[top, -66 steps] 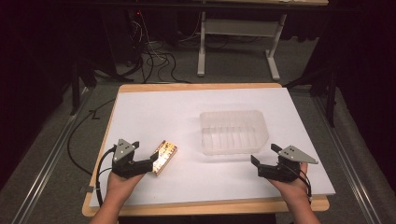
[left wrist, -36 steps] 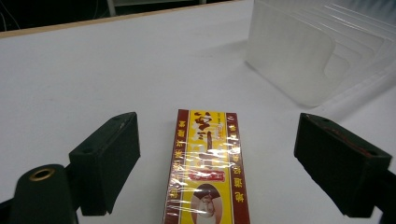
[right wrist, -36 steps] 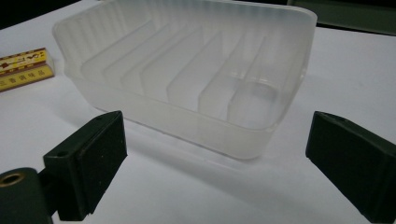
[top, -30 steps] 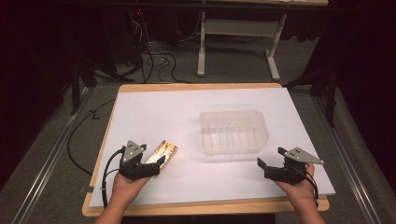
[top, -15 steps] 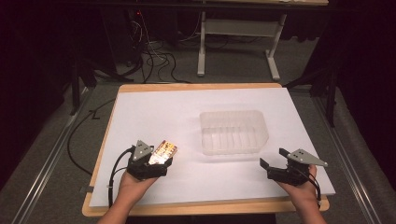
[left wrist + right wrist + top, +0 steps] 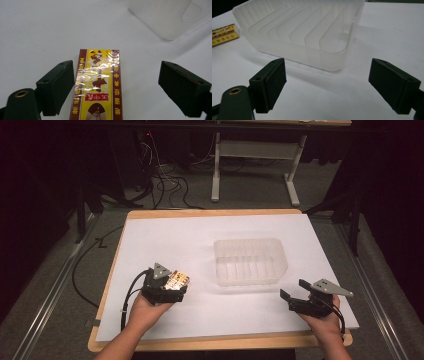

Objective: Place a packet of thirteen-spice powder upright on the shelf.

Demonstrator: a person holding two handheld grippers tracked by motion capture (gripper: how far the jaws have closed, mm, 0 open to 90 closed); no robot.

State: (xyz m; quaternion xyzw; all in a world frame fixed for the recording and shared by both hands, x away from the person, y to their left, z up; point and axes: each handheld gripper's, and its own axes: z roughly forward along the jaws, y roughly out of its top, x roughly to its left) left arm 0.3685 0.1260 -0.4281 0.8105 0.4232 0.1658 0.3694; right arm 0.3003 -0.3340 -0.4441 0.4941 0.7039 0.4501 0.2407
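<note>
Your left gripper (image 6: 113, 87) straddles the box (image 6: 98, 85), fingers (image 6: 56, 86) apart, the box's long axis running between them. The box lies on the tabletop (image 6: 165, 240), left of the tray (image 6: 250, 261). Your right gripper (image 6: 296, 295) fingers are also apart.

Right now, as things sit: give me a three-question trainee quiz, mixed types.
1. True or false: the left tool is clamped shut on the yellow box.
2. The clear tray holds: A) the box B) nothing visible C) a cable.
3. Fill in: the right tool points toward the ____.

Key: 1 false, its jaws stand open around the box. 2 B. 3 tray.
</note>
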